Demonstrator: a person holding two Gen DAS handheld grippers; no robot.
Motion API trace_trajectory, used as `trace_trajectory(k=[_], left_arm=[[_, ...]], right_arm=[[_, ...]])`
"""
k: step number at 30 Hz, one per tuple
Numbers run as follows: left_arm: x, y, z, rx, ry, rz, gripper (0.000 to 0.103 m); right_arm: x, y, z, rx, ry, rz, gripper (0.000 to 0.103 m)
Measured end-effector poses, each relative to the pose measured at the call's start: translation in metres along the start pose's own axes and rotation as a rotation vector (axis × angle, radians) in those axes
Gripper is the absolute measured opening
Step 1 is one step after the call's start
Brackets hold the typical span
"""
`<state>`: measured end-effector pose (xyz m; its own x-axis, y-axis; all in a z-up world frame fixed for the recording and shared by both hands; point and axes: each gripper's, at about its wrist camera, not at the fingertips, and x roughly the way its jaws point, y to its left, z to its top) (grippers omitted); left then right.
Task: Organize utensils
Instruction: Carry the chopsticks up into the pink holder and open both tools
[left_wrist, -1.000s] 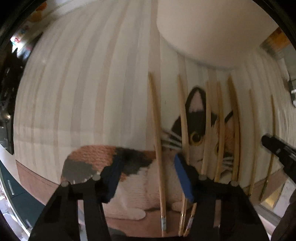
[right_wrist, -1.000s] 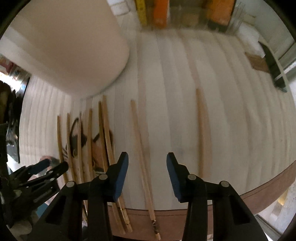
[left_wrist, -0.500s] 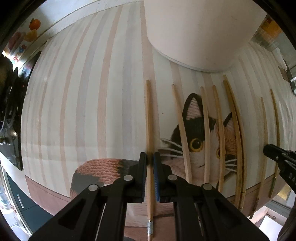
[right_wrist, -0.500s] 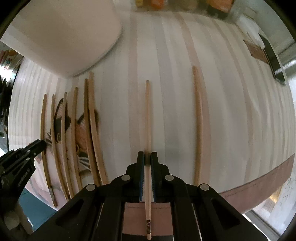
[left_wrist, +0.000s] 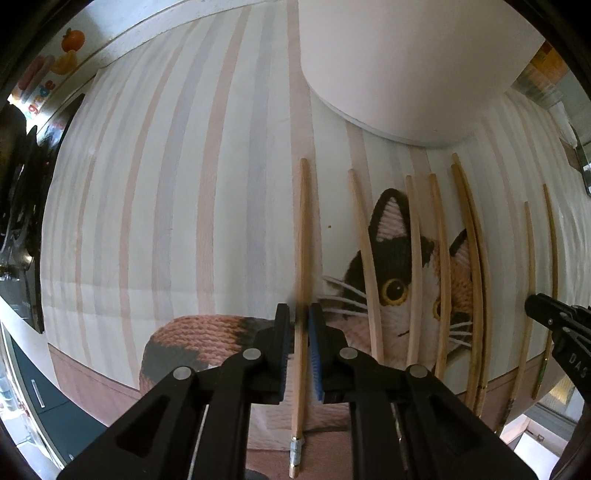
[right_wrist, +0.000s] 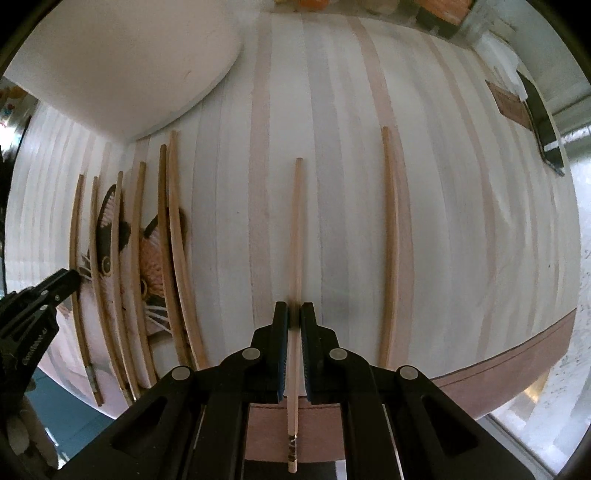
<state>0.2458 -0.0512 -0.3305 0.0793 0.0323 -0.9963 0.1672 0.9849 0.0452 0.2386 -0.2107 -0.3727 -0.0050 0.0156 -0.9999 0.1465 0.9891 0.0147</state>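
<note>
A: Left gripper (left_wrist: 299, 325)?
B: Clamped on 1 chopstick (left_wrist: 302, 229), leftmost of the row on the striped cat mat (left_wrist: 147, 221), below the white container (left_wrist: 406, 66).
A: Right gripper (right_wrist: 294, 321)?
B: Pinching a lone chopstick (right_wrist: 295, 236) mid-mat, another stick (right_wrist: 389, 236) well apart to its right.

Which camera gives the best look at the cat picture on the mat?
The left wrist view: the cat picture shows its face, both ears and whiskers between the chopsticks. The right wrist view shows only slivers of it at the left edge.
</note>
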Motion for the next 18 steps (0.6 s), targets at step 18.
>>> trace_trajectory(k=[18], left_arm=[[-0.057,0.011,-0.003,-0.036,-0.182,0.059,0.005]], right_arm=[[-0.044,0.022,0.007,0.093,-0.181,0.041,0.007]])
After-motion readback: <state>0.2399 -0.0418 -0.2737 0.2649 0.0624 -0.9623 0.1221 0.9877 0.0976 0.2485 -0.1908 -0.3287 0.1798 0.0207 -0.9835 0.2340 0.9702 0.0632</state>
